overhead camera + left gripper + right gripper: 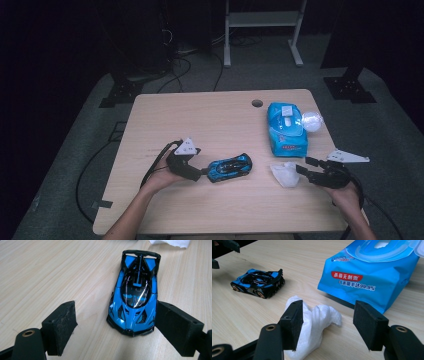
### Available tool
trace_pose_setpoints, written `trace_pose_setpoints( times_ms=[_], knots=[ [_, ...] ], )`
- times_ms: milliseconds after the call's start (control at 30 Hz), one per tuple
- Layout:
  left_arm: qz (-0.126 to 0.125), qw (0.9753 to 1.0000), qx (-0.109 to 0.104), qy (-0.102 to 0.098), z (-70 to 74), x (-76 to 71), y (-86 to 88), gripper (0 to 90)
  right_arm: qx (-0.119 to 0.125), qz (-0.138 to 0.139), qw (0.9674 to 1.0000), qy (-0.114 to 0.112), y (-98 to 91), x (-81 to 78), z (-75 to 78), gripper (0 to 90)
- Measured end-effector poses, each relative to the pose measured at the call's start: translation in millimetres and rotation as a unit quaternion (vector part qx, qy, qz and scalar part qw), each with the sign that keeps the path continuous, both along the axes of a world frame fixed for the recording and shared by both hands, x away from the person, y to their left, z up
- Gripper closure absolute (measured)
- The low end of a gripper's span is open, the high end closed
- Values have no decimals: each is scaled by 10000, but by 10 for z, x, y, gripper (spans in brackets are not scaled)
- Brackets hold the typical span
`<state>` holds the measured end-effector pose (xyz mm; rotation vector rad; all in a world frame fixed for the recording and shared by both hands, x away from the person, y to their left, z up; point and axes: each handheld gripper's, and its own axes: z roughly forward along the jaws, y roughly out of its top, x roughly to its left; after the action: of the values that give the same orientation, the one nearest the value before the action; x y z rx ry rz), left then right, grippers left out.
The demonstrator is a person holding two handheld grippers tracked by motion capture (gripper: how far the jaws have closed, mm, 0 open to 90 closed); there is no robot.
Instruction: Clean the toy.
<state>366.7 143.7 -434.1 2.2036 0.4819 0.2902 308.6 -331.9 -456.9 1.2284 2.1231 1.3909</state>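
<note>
Blue wipes pack (286, 127) beside crumpled wipe (285, 174)

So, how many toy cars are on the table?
1. The blue toy car stands near the middle of the table, between the open jaws of the left gripper, left of the crumpled wipe. None seems hidden.

toy car (228, 167) left of crumpled wipe (285, 174); wipes pack (286, 128) behind

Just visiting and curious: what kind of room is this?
Probably a lab or recording studio: one bare wooden table on grey carpet, dark stands and loose cables around it, a metal frame behind.
</note>
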Motion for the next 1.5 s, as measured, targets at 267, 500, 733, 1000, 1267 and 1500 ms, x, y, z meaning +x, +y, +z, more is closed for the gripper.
trace_pose_setpoints(
  times_ms=[267,500,733,1000,1267,1500],
  knots=[
    [1,9999,117,42,-30,-36,102,170,-2,-24,10000,-6,-5,-6,6,398],
    [4,9998,194,32,-27,-75,152,159,-14,-9,10000,-2,-5,-6,2,397],
    [14,9997,246,87,-21,-102,177,153,-17,-5,10000,23,-7,-8,-3,392],
    [94,9995,286,124,-86,-161,229,148,-21,10,10000,13,-8,-13,-13,385],
    [265,9993,228,126,-69,-174,306,134,-59,30,10000,-25,-25,-60,-33,370],
    [264,9985,422,231,-124,-180,267,111,-54,55,10000,-56,-18,-102,-50,340]
  ],
)
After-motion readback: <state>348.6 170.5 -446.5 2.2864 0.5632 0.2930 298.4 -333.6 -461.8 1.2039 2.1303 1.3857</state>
